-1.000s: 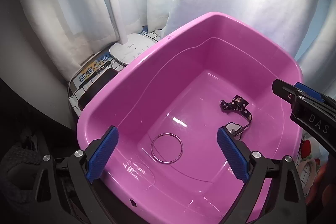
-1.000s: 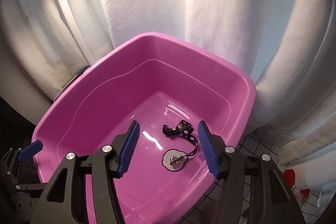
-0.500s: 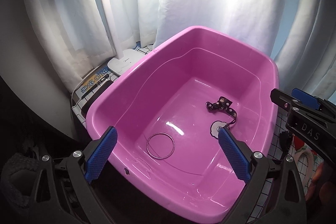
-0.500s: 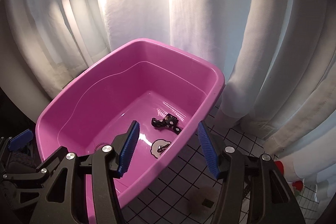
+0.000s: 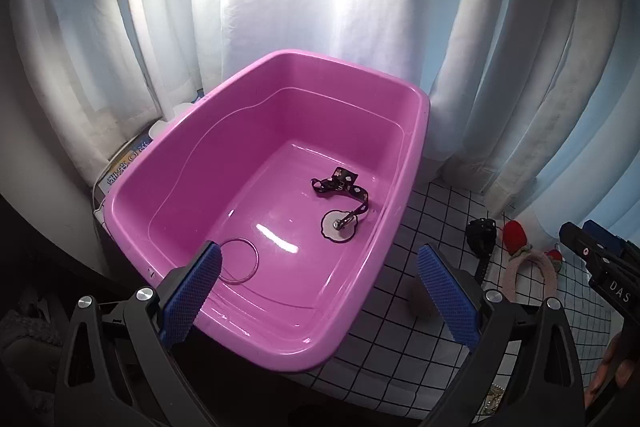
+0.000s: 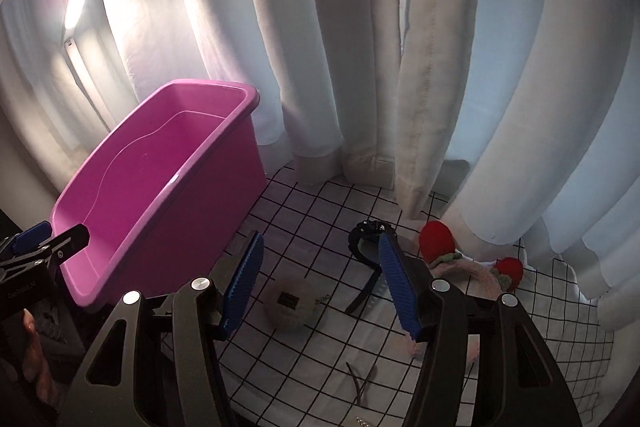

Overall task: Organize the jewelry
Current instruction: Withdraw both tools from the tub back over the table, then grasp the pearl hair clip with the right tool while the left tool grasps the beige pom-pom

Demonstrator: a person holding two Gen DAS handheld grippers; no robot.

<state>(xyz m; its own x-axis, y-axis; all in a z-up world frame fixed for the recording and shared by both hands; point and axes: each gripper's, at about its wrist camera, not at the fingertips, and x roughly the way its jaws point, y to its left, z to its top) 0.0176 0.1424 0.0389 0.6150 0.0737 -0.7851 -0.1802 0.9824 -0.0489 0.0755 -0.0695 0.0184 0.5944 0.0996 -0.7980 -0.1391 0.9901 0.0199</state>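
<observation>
A pink plastic tub (image 5: 416, 163) holds a thin ring bangle (image 5: 240, 261) and a black patterned strap with a round charm (image 5: 340, 203). My left gripper (image 5: 320, 291) is open and empty above the tub's near corner. My right gripper (image 6: 320, 287) is open and empty above the checked cloth (image 6: 304, 211), right of the tub (image 6: 168, 195). Below it lie a fuzzy beige hair tie (image 6: 290, 301), a black watch (image 6: 366, 251) and a pink headband with red strawberries (image 6: 472, 265). The watch (image 5: 482, 235) and headband (image 5: 528, 267) also show in the left wrist view.
White curtains (image 6: 400, 67) hang close behind the tub and cloth. A lit lamp (image 6: 78, 7) stands at the back left. A thin hairpin (image 6: 362, 385) lies near the cloth's front edge. A printed box (image 5: 124, 163) sits left of the tub.
Both grippers have pulled back from the tub and up. The right gripper has swung right, off the tub and over the checked cloth with the loose items.
</observation>
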